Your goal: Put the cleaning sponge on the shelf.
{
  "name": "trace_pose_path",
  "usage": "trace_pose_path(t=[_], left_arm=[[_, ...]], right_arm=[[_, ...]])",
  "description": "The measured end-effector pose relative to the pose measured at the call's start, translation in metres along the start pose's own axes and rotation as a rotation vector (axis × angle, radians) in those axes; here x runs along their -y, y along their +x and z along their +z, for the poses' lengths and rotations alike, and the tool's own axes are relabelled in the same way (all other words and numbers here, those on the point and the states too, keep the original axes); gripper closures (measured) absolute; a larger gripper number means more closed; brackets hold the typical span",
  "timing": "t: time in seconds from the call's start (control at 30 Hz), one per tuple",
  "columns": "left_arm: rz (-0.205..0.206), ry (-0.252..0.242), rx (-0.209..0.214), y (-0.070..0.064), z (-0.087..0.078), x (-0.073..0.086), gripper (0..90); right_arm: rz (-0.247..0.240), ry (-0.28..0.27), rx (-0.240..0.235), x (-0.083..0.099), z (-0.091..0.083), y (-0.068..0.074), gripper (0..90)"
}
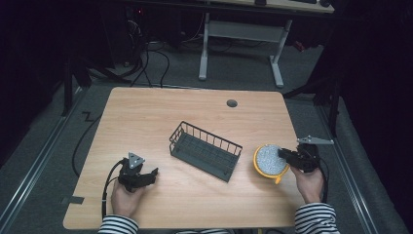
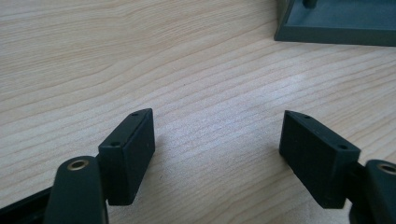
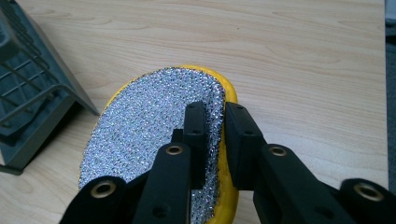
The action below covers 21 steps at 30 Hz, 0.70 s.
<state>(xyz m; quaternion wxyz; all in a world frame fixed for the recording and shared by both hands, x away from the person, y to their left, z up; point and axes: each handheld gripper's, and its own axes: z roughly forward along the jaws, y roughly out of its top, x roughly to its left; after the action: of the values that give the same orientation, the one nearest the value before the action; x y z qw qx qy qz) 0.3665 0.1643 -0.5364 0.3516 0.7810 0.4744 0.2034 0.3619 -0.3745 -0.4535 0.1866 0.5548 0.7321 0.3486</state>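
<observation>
A round yellow scouring pad (image 1: 269, 160) with a silver glittery face lies at the table's right side, just right of the wire basket (image 1: 205, 150). My right gripper (image 1: 285, 154) is shut on its right edge; in the right gripper view the two jaws pinch the pad's (image 3: 154, 130) yellow rim and silver face, gripper (image 3: 215, 116). My left gripper (image 1: 151, 174) rests near the front left of the table, held by a hand, jaws spread wide. In the left gripper view the gripper (image 2: 217, 128) has bare wood between its jaws, and a corner of the basket (image 2: 336, 23) shows beyond.
The dark grey wire basket stands empty at the middle of the wooden table (image 1: 146, 112). A cable hole (image 1: 232, 103) sits near the far edge. Another desk's white legs (image 1: 277, 63) and cables lie on the floor beyond the table.
</observation>
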Motion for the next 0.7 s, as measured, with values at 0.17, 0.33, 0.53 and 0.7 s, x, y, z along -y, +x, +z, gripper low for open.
trace_pose_path(t=[0.17, 0.33, 0.53, 0.7], left_arm=[[0.0, 0.0, 0.001, 0.0, 0.0, 0.0, 27.2], [-0.001, 0.0, 0.001, 0.0, 0.0, 0.0, 27.3], [-0.001, 0.0, 0.003, 0.0, 0.0, 0.0, 27.5], [-0.001, -0.001, 0.001, 0.0, 0.0, 0.0, 27.6]], right_arm=[[-0.013, -0.018, -0.016, -0.005, -0.006, 0.004, 79.7], [-0.042, -0.033, -0.028, -0.016, -0.015, 0.011, 79.7], [-0.063, -0.071, -0.064, -0.029, -0.023, 0.019, 79.6], [-0.089, -0.095, -0.101, -0.042, -0.027, 0.03, 79.6]])
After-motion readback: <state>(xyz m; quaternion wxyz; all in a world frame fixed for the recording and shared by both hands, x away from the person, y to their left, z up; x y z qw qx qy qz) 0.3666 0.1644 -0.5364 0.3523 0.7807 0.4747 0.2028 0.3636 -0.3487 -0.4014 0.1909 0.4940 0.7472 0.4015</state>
